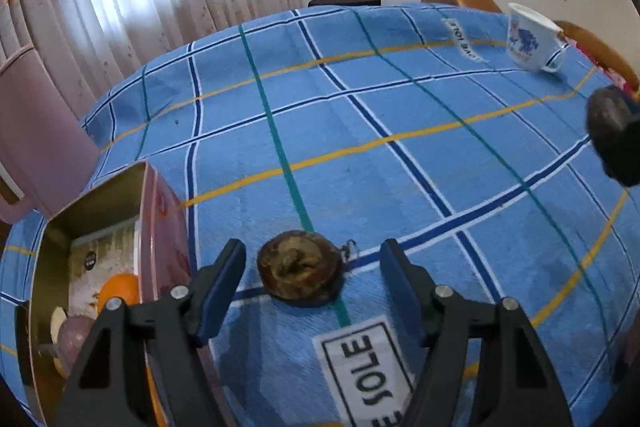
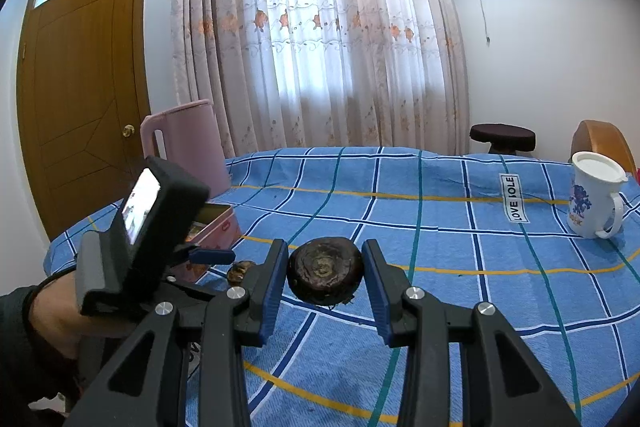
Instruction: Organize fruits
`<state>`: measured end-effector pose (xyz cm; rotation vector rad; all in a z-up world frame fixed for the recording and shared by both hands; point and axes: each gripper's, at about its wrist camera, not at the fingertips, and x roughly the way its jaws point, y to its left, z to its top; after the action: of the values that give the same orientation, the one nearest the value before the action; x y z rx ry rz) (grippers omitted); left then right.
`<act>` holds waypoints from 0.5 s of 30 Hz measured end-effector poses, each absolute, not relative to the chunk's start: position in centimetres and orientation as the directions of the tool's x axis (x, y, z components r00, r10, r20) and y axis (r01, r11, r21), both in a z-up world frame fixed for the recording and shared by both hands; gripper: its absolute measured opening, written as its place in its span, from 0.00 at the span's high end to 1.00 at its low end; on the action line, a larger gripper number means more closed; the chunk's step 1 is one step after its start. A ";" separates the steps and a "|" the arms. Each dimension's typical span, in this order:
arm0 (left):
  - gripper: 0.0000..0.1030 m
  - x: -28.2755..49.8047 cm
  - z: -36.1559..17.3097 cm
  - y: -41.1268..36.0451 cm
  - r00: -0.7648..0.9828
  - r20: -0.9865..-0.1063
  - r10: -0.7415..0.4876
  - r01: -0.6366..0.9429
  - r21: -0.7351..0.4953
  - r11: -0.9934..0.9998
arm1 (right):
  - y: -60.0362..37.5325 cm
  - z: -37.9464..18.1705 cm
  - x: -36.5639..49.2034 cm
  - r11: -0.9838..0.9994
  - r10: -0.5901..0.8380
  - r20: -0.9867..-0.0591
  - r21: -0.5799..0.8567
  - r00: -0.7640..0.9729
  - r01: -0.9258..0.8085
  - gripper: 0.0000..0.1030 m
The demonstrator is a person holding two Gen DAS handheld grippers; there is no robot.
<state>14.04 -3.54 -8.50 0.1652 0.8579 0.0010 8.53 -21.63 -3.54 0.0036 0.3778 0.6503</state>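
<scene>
Broadly, the desk (image 1: 400, 115) under its blue checked cloth lies bare toward its far edge. At its left edge sits the pink tin (image 1: 160, 211), an orange (image 1: 120, 287) inside. Right hand-held gripper (image 2: 325, 279) clamps a dark water chestnut (image 2: 325, 275), lifted. Left hand-held gripper (image 1: 312, 267) gapes wide around another chestnut (image 1: 300, 269) lying on the cloth, untouched.

Your cloth (image 1: 400, 115): blue, checked in navy-and-white lines, crossed by teal and yellow stripes; white label (image 2: 513, 199) with black lettering. Fruit (image 2: 325, 270) between your right pads: dark brown, nearly black. Fruit (image 1: 301, 269) on the cloth: mottled brown. Tin (image 1: 160, 227): pink outside, gold inside, an orange (image 1: 120, 289) within. Mug (image 2: 592, 199): white, blue print. Curtain (image 2: 320, 27): sheer white, orange flowers. Jug (image 2: 188, 143): pink. Door (image 2: 80, 99): brown wood.
</scene>
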 end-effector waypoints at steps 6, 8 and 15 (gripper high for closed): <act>0.59 13.1 -8.0 -3.1 0.671 -0.739 0.067 0.063 0.148 0.987 | -21.7 -3.5 8.5 0.796 0.595 -0.335 0.127 0.730 -0.591 0.61; 0.59 12.8 -8.1 -3.7 0.676 -0.734 0.063 0.078 0.156 0.985 | -21.8 -3.6 8.6 0.796 0.597 -0.335 0.136 0.728 -0.590 0.61; 0.59 13.6 -7.7 -2.3 0.666 -0.746 -0.008 0.077 0.058 0.995 | -21.8 -3.6 8.5 0.794 0.601 -0.327 0.138 0.729 -0.592 0.61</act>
<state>13.65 -2.33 -7.67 0.0866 0.8403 -0.0480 8.46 -21.80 -3.57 0.0251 0.3691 0.6567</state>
